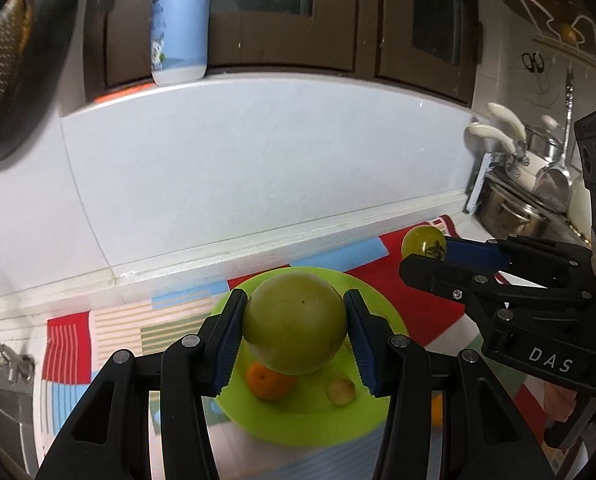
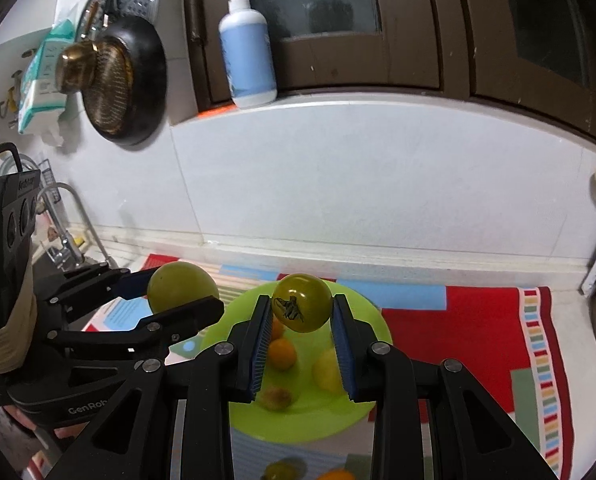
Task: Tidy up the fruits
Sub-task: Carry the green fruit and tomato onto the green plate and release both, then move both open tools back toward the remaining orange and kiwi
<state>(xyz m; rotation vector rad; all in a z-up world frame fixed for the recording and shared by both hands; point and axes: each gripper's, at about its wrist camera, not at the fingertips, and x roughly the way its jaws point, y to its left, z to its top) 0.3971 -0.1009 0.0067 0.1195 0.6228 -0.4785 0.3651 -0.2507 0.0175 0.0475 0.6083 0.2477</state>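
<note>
Black two-finger left tongs (image 1: 294,334), with blue ribbed pads, are closed about the widest part of a large round pale-green fruit (image 1: 294,322), held in the air over a lime-green round plastic plate (image 1: 381,312). Black right tongs (image 2: 302,314) likewise clamp a smaller yellow-green fruit with a dark dried calyx (image 2: 301,302) above the same plate, at its far side. On the plate lie a small orange citrus (image 1: 269,380) and a small yellowish fruit (image 1: 339,390); the right wrist view shows a further orange and a yellow piece there, blurred. Two more fruits, one greenish (image 2: 284,470) and one orange (image 2: 337,474), sit on the striped red, blue and white cloth (image 2: 457,320) near the worktop's front edge, off the plate.

Judged step: placing both held fruits on the plate. To do it well, lower each over a bare patch, the large fruit toward the plate's middle, clear of the citrus beneath it; part the pads only once the fruit rests, since round fruit will roll. Stagger the two releases so the tongs do not collide. Beyond, a white tiled wall (image 1: 258,168) carries a blue-and-white pump bottle (image 2: 248,56) on its ledge.
</note>
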